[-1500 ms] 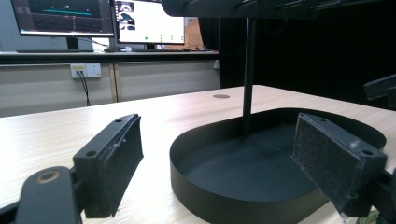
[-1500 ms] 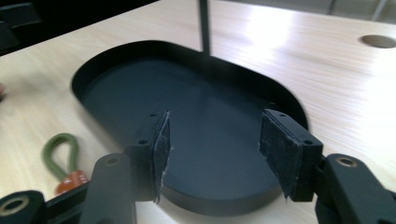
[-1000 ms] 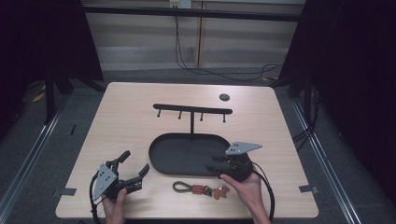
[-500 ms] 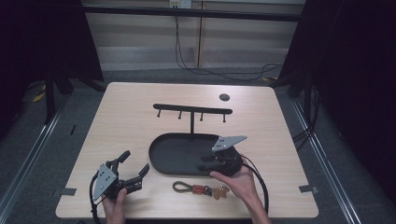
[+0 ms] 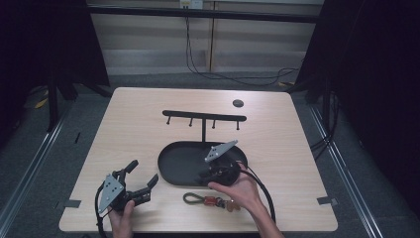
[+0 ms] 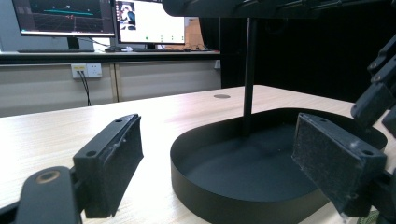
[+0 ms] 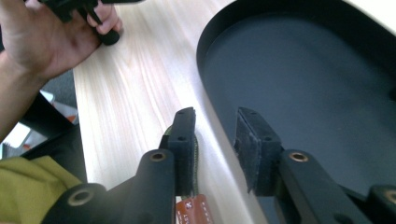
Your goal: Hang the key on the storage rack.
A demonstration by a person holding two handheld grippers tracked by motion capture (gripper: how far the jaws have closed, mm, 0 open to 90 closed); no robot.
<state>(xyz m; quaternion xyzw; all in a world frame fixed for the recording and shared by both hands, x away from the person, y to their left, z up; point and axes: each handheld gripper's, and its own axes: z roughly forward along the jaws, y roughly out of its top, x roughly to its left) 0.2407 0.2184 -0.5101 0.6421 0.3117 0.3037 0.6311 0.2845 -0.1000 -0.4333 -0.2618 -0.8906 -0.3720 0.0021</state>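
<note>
Left gripper (image 5: pixel 141 182) held low at the near-left part of the bench (image 5: pixel 138 129), well left of the black oval tray (image 5: pixel 173 168); fingers (image 6: pixel 112 161) spread wide with nothing between them, aimed toward the tray's left wall. Grey three-cornered plate on top, cable trailing off the near edge. Left hand (image 5: pixel 121 220) wrapped around the handle from below. In the left gripper view, tray seen side-on between the two pads, its thin upright post (image 6: pixel 249 74) rising from the floor of the tray.

Just in front of the tray, on bare wood: a keychain (image 5: pixel 210 201) lying flat (olive cord loop at the left end, red-brown tag toward the right). Apart from the tray's rim, close to it.

Behind the tray, carried on the post: a black crossbar with small hooks (image 5: pixel 203 117) hanging under it. Farther back and right of the tray, a small dark round disc (image 5: pixel 238 103) on the bench.

Right gripper (image 5: pixel 210 173) over the tray's near-right rim, tilted down toward the keychain; right hand (image 5: pixel 242 188) cupped beneath it, cable looping back along the forearm. In the right gripper view, fingers (image 7: pixel 184 140) parted a little, straddling the tray's edge: one pad on the wood side just above the cord loop and tag, the other over the tray's dark floor. Nothing pinched.
</note>
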